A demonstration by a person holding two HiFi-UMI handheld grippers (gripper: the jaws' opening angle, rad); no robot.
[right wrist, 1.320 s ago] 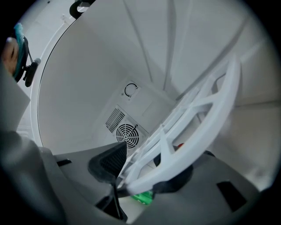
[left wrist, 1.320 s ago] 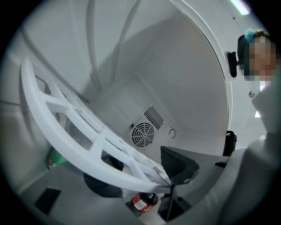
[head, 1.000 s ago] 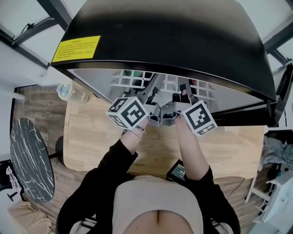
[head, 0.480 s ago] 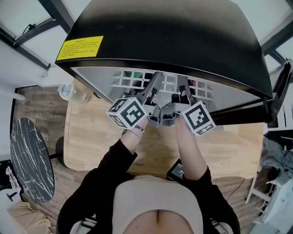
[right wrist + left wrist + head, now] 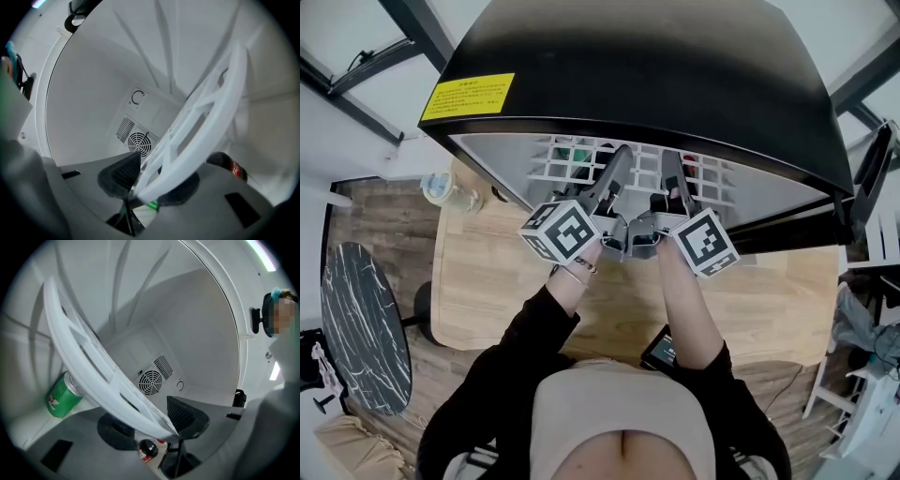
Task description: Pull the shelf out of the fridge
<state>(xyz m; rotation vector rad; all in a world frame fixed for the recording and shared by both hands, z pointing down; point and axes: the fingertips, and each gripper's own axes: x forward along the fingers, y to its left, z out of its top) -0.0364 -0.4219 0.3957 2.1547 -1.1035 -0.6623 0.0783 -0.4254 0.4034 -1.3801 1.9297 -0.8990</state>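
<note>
My left tongs (image 5: 157, 427) and right tongs (image 5: 147, 183) had just been closing, and each clenched the front edge of the white shelf (image 5: 567, 169). The shelf sat inside the open fridge (image 5: 656, 66), beside a green can (image 5: 63, 397).

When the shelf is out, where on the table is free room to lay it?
Bare table left of the arms, up to the small items; right of them, near the edge. Crowded at the fridge mouth, around the shelf.
</note>
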